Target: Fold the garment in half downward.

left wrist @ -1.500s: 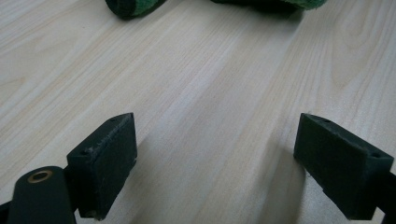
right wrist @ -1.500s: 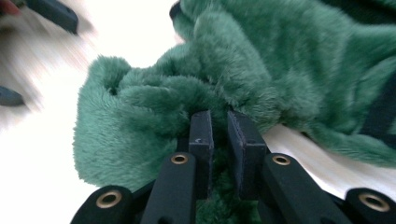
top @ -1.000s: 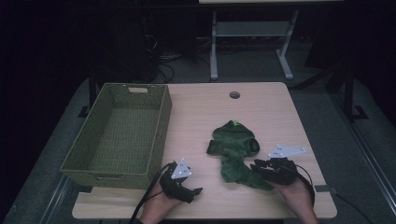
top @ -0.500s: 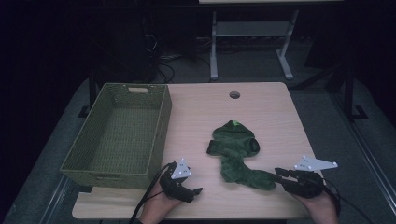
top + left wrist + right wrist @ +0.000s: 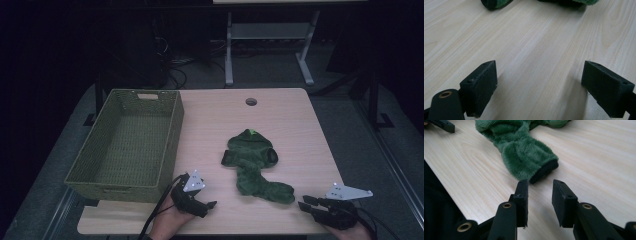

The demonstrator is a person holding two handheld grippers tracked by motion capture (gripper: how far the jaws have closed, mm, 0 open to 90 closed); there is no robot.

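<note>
One green plush garment (image 5: 255, 167), one woven basket (image 5: 127, 145), two handheld grippers, one table (image 5: 295, 115) with one round hole (image 5: 251, 102) near its far edge. Garment flat on the bare tabletop, right of centre, well apart from the basket at the table's left side. Long axis running from the far hood end, tipped with a bright green spot, toward the near right corner, ending in a dark-cuffed sleeve end (image 5: 544, 171). Cuff pointing toward the right gripper (image 5: 305, 204), just short of its tips, not touching. Right gripper near the front right corner, aimed leftward at the sleeve; jaws narrowly parted, having just been opening slightly, nothing between them but bare wood. Left gripper (image 5: 212, 204) at the front edge, just beside the basket's near right corner, aimed rightward across the table; jaws spread wide in the left gripper view (image 5: 539, 82), empty, with garment edges at the top of that picture. Basket interior bare, one handle slot in its far wall.
</note>
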